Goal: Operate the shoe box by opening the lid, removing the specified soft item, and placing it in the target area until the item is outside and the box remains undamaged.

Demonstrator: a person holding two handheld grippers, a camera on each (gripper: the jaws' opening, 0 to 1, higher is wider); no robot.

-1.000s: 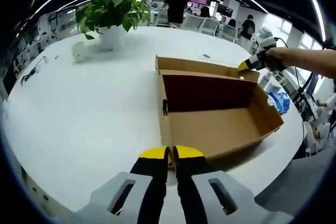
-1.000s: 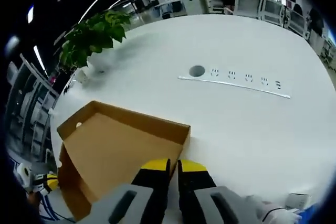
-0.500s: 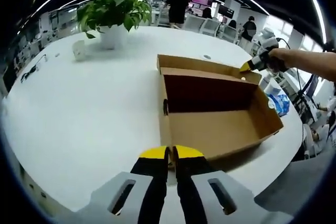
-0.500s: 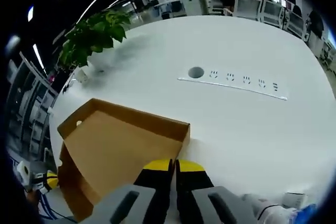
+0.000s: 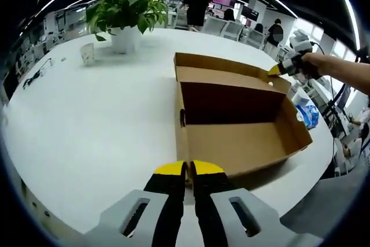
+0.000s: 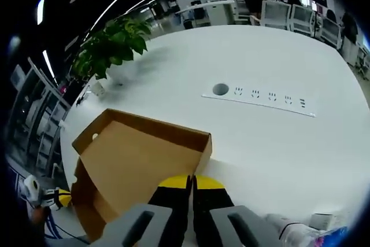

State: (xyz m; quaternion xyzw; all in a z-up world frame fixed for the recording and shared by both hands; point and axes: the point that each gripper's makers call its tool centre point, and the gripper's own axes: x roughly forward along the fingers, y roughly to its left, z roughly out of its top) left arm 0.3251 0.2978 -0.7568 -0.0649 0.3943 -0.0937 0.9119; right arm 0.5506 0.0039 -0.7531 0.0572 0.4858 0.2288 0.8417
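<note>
Writing: no brand, label or lettering can be read on anything in front of you

Shoe box [image 5: 237,125]: brown cardboard, open, on the white counter [image 5: 92,120]. In your left gripper view it sits right of centre, its long axis running from 7 o'clock up to 2 o'clock, near end just beyond your jaws. Its interior shows bare cardboard, the far inner wall in dark shadow.

Lid [image 5: 222,73]: hinged along the far long side at 1 o'clock, tipped back and up, inner face toward you. In your right gripper view the lid [image 6: 136,160] spreads from centre to 8 o'clock, its raised rim running toward 3 o'clock.

Left gripper [image 5: 188,169]: low at 6 o'clock, yellow tips pressed together with nothing between them, short of the box's near end.

Right gripper [image 5: 276,69]: at 2 o'clock in your left gripper view, your forearm reaching in from the right edge, yellow tip at the lid's far corner. In your right gripper view its jaws [image 6: 190,182] meet at 6 o'clock against the lid's edge; whether they pinch the cardboard cannot be told.

Other: potted plant [image 5: 124,13] at 11 o'clock, small white cup [image 5: 87,54] beside it; socket strip [image 6: 260,99] set into the counter; people [image 5: 195,5] and desks beyond
</note>
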